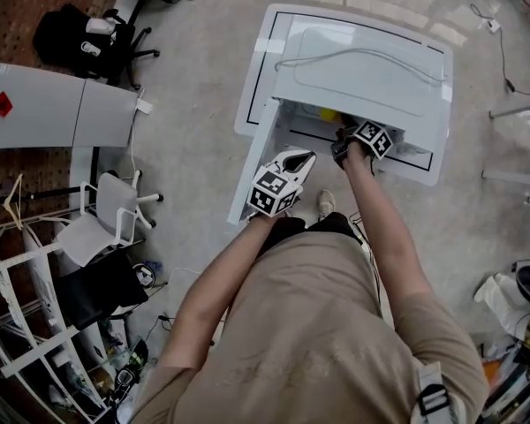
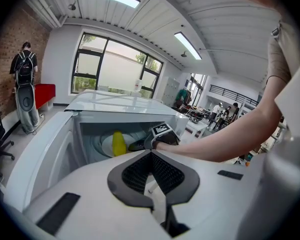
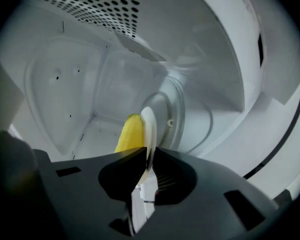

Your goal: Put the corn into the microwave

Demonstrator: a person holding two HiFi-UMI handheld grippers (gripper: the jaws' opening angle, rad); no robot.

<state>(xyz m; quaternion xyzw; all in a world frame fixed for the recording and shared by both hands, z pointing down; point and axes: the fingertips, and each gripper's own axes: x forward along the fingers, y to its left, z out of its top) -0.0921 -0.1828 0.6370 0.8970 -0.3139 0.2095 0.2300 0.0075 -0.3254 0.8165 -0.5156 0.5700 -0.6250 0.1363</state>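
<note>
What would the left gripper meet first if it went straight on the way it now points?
Most likely the right gripper, reaching into the open microwave directly ahead, with the corn deeper inside. The depth between is unclear.

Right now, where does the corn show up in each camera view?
Head view: corn, upper centre, in the microwave's opening.
Left gripper view: left of centre, inside the cavity.
Right gripper view: centre, against the plate in the jaws.
Shared landmark: the microwave.
</note>
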